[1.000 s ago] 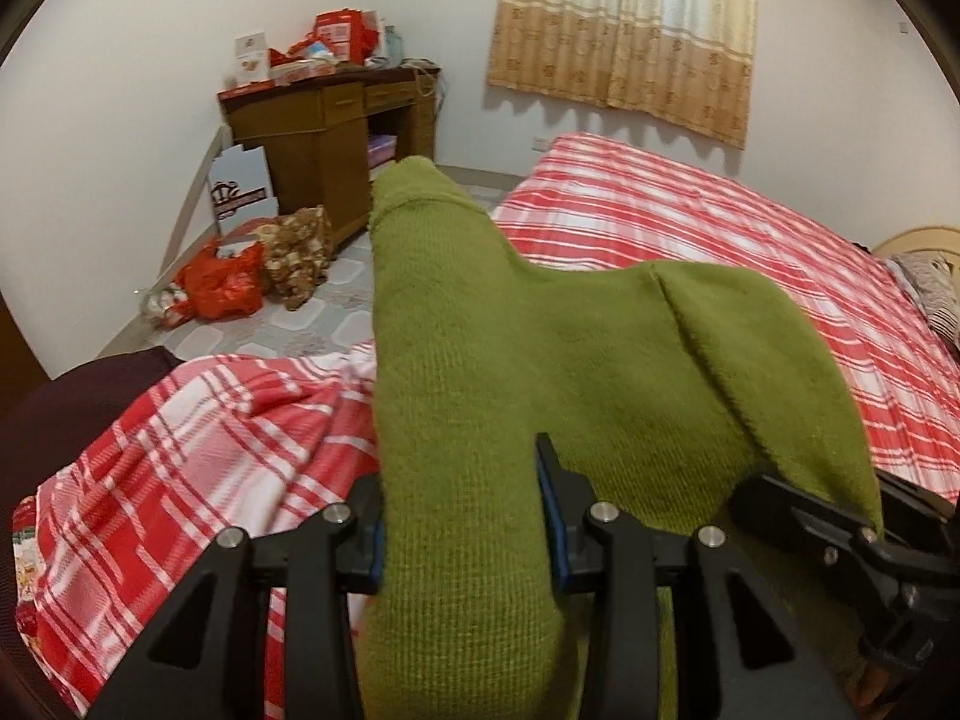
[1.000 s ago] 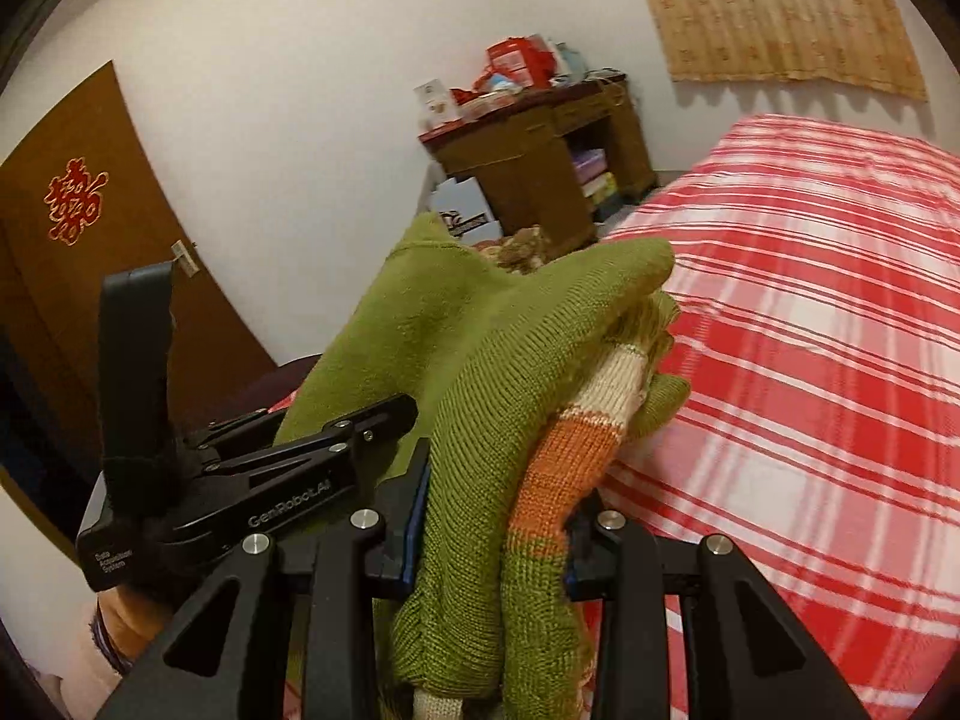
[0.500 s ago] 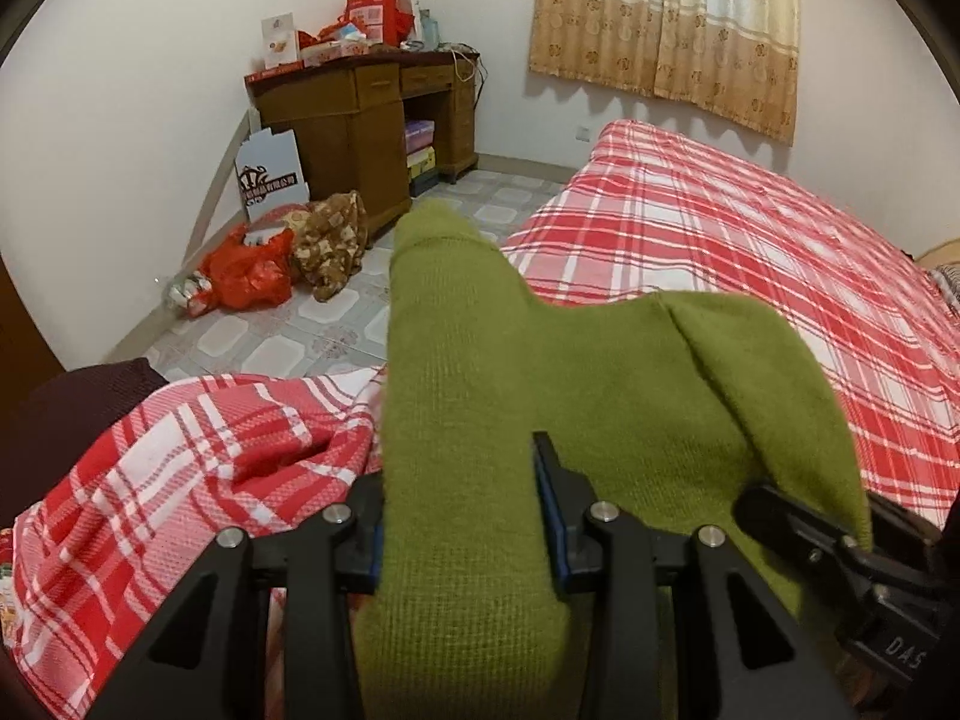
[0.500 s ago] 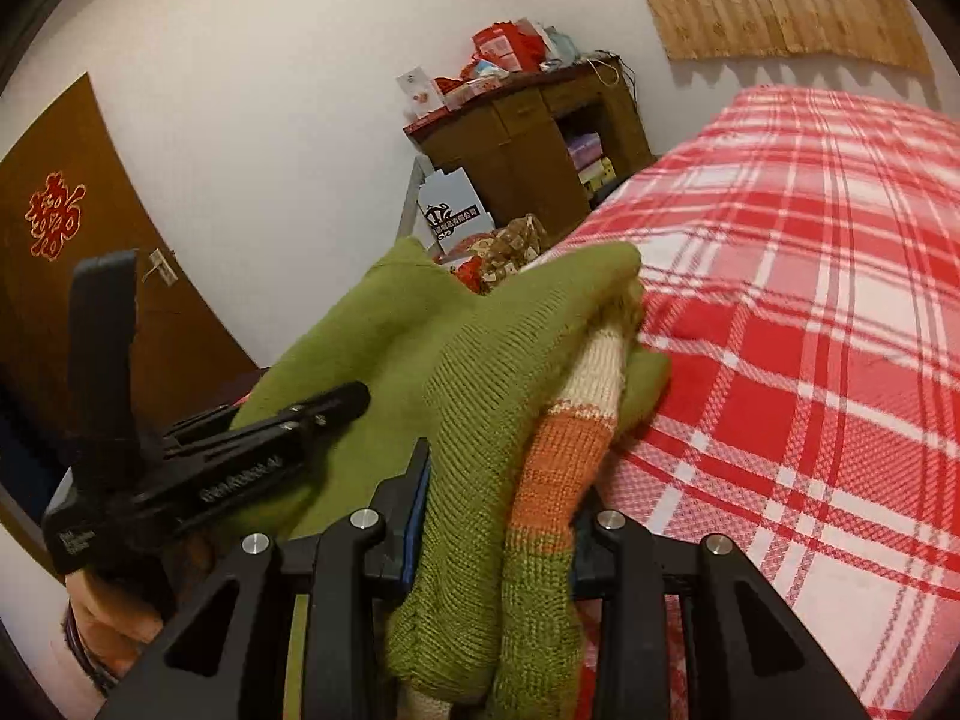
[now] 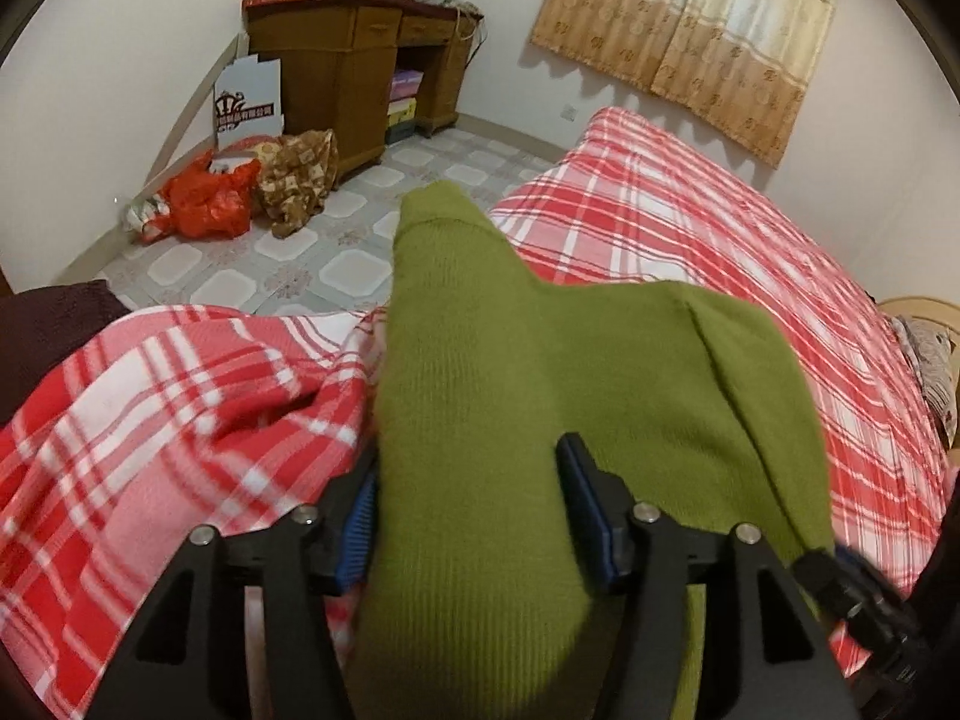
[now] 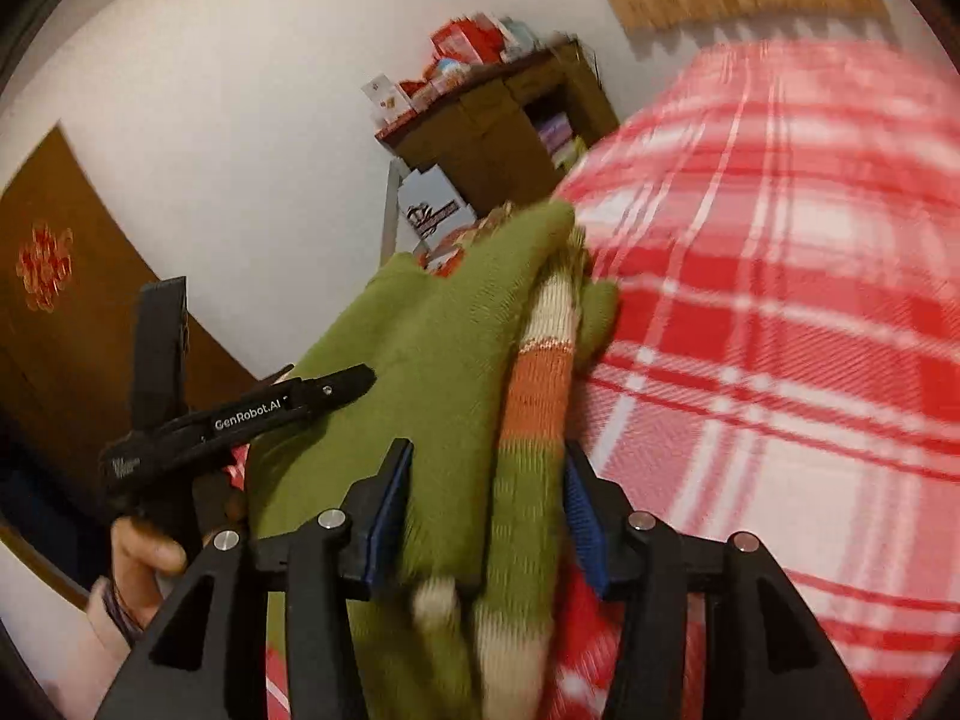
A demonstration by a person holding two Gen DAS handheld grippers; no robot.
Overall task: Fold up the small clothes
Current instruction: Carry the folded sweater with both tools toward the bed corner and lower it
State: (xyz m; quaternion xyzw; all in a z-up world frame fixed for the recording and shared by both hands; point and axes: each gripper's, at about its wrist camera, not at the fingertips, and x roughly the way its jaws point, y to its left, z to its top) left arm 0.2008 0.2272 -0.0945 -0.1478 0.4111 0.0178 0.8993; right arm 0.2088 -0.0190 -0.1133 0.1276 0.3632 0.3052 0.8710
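Both tools (image 5: 471,507) (image 6: 489,507) clamp green sweater (image 5: 540,396) over plaid bedspread (image 5: 690,228).

Location: home bedroom. Evidence from my left wrist cam: bed w/ red-white plaid sheet (image 5: 690,228), wooden desk (image 5: 354,60) piled w/ boxes, beige curtain (image 5: 690,30) on white wall, tiled floor (image 5: 336,264) w/ red bag (image 5: 207,201). My right cam (blurred) adds brown door w/ red paper ornament (image 6: 45,267).

One sweater (image 5: 540,396), two claws (both gripping).
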